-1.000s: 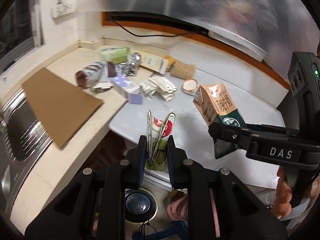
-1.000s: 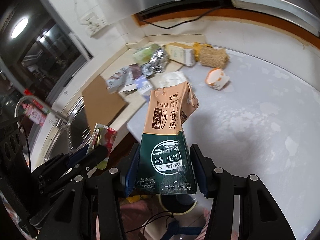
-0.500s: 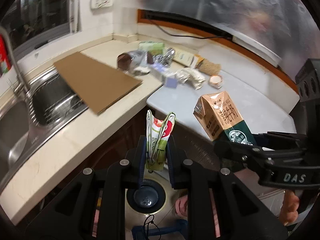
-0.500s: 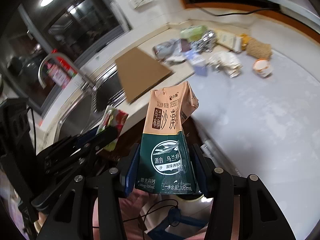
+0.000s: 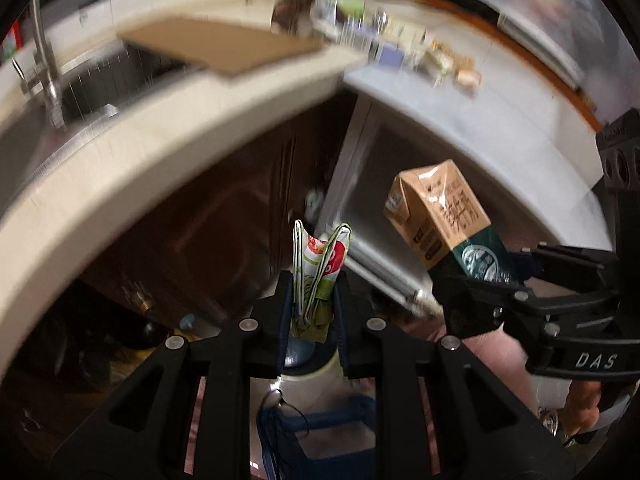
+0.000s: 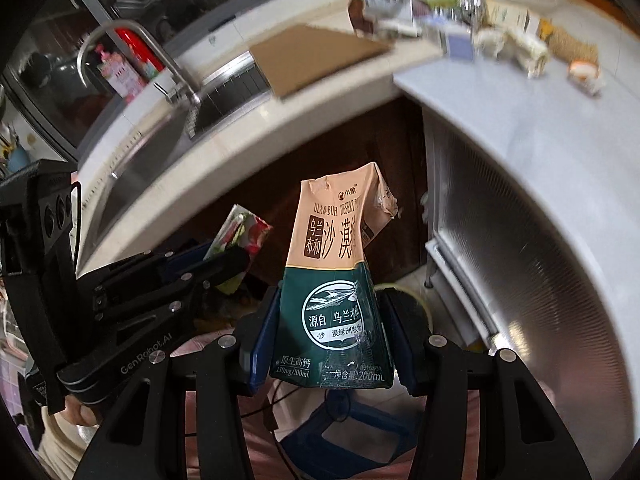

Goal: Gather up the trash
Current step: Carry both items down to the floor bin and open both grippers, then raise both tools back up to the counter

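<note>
My left gripper [image 5: 312, 296] is shut on a flattened green, white and red packet [image 5: 318, 264], which stands upright between its fingers. My right gripper [image 6: 332, 340] is shut on a tan and dark green milk carton [image 6: 336, 280] with a torn, crumpled top. Both hang side by side below the counter edge, in front of the dark cabinet. In the left wrist view the carton [image 5: 444, 220] and right gripper [image 5: 492, 280] are at the right. In the right wrist view the packet [image 6: 240, 236] and left gripper [image 6: 216, 264] are at the left. A round bin with a pale rim [image 6: 416, 300] lies below on the floor.
More trash [image 6: 492, 36] lies in a row on the counter above, beside a brown cardboard sheet [image 6: 316, 56]. A steel sink [image 6: 160, 152] with a tap [image 6: 132, 48] is at the left. A blue stool [image 5: 320, 432] and a dark cabinet door [image 5: 200, 240] are close by.
Both grippers have dropped from above the counter to below its edge, still holding the packet and the carton. The countertop and its trash have slid up and away in both views.
</note>
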`<state>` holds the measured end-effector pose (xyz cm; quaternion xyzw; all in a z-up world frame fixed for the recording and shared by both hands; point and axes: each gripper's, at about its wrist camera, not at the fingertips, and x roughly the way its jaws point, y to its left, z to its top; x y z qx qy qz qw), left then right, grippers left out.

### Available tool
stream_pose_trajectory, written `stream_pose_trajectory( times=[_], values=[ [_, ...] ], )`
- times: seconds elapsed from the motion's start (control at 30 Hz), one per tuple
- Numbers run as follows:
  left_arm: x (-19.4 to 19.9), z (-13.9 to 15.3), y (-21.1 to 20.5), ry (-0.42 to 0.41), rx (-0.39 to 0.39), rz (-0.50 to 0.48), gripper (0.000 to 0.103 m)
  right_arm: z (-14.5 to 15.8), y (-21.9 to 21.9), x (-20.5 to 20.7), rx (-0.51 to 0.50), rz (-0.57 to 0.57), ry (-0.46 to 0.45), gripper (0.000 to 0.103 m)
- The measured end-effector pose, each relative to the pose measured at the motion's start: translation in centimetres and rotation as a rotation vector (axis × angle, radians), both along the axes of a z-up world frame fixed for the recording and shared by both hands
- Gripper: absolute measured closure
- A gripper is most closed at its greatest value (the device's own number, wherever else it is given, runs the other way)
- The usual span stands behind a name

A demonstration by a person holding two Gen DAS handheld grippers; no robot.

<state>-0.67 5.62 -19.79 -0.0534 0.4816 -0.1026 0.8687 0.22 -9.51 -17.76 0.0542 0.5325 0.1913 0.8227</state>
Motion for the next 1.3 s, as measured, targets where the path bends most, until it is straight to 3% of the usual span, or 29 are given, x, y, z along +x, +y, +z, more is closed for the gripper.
stream_pose_trajectory(
  times=[0.2,0.47,0.7,0.8,0.87,0.97,1.3],
  values=[
    [0.0,-8.4,0.1,0.12,-0.006,-0.045,0.086,-8.7,1.2,0.9,-0.053,-0.026,0.118,0.053],
    [2.1,-20.5,0.4,0.313,-0.032,-0.026,0.086,-22.4,2.6,3.6,-0.083,-0.069,0.283,0.052],
    [4.2,-27.0,0.9,0.416,-0.012,-0.005,0.086,-30.4,2.5,5.4,-0.127,-0.052,0.338,0.052],
    [5.6,-28.2,0.7,0.41,0.028,-0.008,0.084,-32.7,2.3,6.0,-0.16,-0.049,0.361,0.052],
    [6.2,-29.1,0.7,0.407,0.06,-0.001,0.072,-33.7,2.4,6.6,-0.167,-0.055,0.368,0.051],
    [6.8,-30.0,0.9,0.428,0.081,0.025,0.067,-34.5,2.6,7.5,-0.182,-0.071,0.365,0.048],
    [7.5,-31.2,2.5,0.475,0.038,0.112,0.033,-35.5,0.3,8.7,-0.116,-0.181,0.432,0.038]
  ],
)
